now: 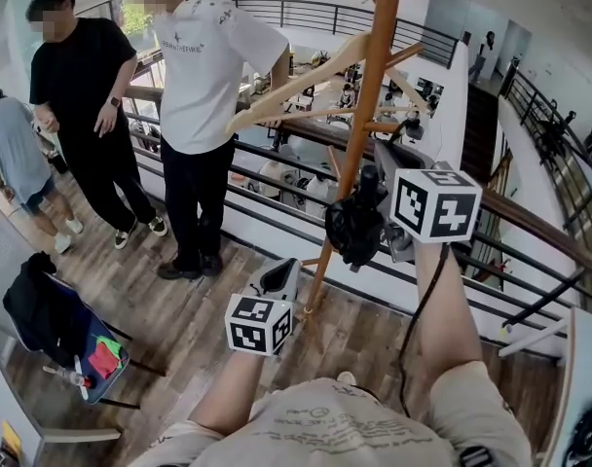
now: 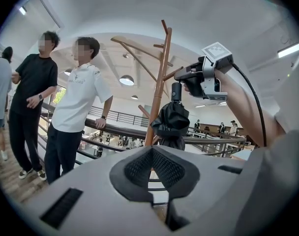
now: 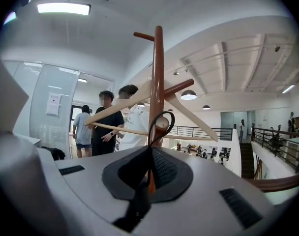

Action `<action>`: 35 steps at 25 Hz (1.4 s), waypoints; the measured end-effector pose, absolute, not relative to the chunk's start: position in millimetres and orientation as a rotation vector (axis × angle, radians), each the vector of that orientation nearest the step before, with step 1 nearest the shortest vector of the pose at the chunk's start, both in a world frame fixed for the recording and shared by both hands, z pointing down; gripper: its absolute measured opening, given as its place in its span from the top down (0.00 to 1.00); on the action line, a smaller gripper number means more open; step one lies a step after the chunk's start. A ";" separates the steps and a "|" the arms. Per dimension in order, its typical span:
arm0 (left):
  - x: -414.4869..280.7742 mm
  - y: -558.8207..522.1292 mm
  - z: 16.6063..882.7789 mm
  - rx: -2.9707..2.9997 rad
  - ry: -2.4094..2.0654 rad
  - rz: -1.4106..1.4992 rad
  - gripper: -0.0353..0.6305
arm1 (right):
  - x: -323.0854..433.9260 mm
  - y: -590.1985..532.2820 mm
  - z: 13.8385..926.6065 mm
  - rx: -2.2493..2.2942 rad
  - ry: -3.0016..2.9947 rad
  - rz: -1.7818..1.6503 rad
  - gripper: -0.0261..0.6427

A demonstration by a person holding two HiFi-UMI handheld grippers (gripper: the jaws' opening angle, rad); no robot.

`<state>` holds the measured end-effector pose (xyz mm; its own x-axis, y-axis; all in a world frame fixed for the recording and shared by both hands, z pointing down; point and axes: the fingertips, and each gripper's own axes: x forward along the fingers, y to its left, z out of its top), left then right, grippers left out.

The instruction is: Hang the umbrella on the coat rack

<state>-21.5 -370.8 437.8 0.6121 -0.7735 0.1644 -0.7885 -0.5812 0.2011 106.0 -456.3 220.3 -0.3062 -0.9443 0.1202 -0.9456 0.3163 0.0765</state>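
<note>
The folded black umbrella (image 1: 354,228) hangs by its thin black strap (image 3: 162,124) from my right gripper (image 1: 379,166), which is shut on the strap beside the brown wooden coat rack (image 1: 370,95). In the right gripper view the strap's loop stands in front of the round end of a rack peg (image 3: 164,123); I cannot tell whether it is over the peg. My left gripper (image 1: 277,280) is lower, near the rack's pole, shut and empty. In the left gripper view the umbrella (image 2: 172,123) dangles under the right gripper (image 2: 201,77).
A pale wooden hanger (image 1: 296,86) hangs on the rack. Two people (image 1: 203,115) stand at the left by the dark railing (image 1: 530,222), which runs just behind the rack. A chair with a black bag (image 1: 48,314) is at the lower left.
</note>
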 end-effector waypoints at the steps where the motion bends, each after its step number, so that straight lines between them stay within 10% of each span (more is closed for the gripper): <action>1: -21.2 -370.5 437.7 2.586 -1.276 0.084 0.94 | 104.3 -456.4 220.8 1.749 -2.415 -0.002 0.95; 35: -33.4 -374.2 457.1 2.530 -1.298 0.111 0.94 | 104.8 -473.5 254.6 1.772 -2.337 -0.274 0.85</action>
